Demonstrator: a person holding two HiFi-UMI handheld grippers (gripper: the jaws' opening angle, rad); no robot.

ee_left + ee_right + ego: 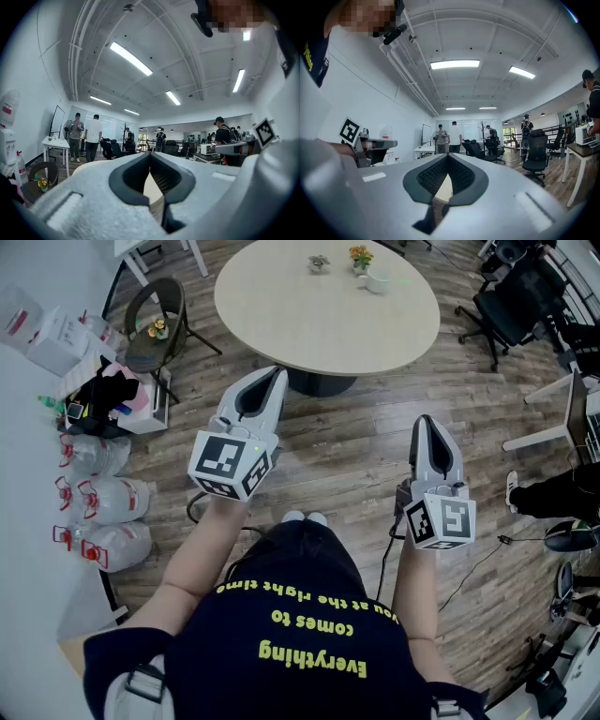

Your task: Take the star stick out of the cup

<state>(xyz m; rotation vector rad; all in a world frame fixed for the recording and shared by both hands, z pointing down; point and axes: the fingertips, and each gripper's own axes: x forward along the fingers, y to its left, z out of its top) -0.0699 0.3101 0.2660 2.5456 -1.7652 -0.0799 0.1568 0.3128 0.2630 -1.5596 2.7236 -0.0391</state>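
A round beige table [309, 324] stands ahead of me on the wood floor. At its far side sit a white cup [378, 281], a small pot of orange flowers [360, 257] and a small greyish object [319, 263]; no star stick can be made out at this distance. My left gripper [278, 372] is held up short of the table's near edge, jaws shut and empty. My right gripper [424, 419] is lower and to the right over the floor, also shut with nothing in it. In both gripper views the jaws [150, 154] [448, 155] meet at the tips and point across the room.
A round dark chair [155, 324] and a cluttered white stand [112, 395] are at the left, with large water bottles [98, 498] along the wall. Black office chairs [511, 301] stand at the right. A cable [473, 568] lies on the floor. Several people stand far across the room [86, 136].
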